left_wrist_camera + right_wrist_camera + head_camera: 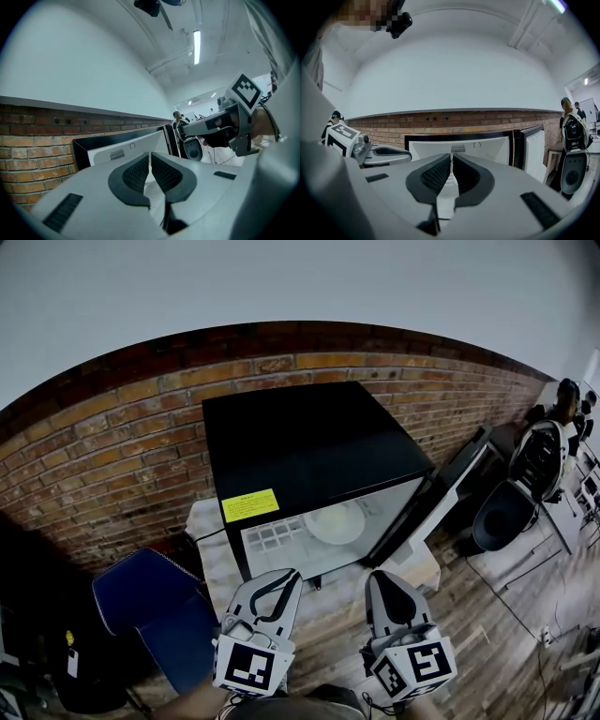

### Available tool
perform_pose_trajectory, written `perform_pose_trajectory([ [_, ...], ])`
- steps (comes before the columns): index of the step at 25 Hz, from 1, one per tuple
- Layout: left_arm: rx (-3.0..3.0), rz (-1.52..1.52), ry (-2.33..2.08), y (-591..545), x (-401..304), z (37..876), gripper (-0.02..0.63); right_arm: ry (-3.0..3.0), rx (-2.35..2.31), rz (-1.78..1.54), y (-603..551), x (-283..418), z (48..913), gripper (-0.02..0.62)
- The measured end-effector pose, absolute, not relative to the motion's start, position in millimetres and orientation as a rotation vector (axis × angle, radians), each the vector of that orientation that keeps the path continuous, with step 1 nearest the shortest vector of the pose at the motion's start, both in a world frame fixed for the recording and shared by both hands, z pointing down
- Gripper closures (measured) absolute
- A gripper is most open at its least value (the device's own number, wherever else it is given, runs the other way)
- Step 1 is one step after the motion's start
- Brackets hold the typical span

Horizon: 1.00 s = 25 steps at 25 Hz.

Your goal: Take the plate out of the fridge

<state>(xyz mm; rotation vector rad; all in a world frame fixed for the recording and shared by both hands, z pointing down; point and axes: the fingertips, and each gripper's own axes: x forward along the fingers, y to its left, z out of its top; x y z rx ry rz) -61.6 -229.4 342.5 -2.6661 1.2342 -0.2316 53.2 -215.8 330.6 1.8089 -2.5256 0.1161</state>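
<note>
A black mini fridge [309, 442] stands against the brick wall with its door [448, 491] swung open to the right. Inside its white compartment lies a white plate [335, 521] on the shelf. Both grippers hover in front of the opening, short of it. My left gripper [278, 579] is shut with nothing in it, and its pads meet in the left gripper view [150, 158]. My right gripper [382, 582] is shut and empty too [452, 158]. The plate is hidden behind the jaws in both gripper views.
A blue chair [155, 610] stands at the fridge's lower left. An office chair [506, 512] and a backpack [542, 457] sit beyond the open door on the right. The fridge rests on a low pale platform [211, 549] over a wooden floor [487, 634].
</note>
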Motion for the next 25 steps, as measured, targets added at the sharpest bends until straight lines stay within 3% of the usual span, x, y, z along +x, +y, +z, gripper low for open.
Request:
perform_pose_trajectory([
  [15, -2.634, -0.233, 1.337, -266.6, -23.1, 343.0, 0.577, -2.599, 1.701, 0.249, -274.4, 81.4, 349.2, 0.558],
  [19, -2.621, -0.267, 1.344, -276.2, -16.3, 349.3, 0.577, -2.628, 1.681, 0.347, -294.6, 86.5, 358.8, 0.481],
  [25, -2.632, -0.290, 1.376, -291.7, -9.0, 357.8, 0.577, -2.617, 1.690, 0.530, -323.9, 99.6, 387.6, 0.425],
])
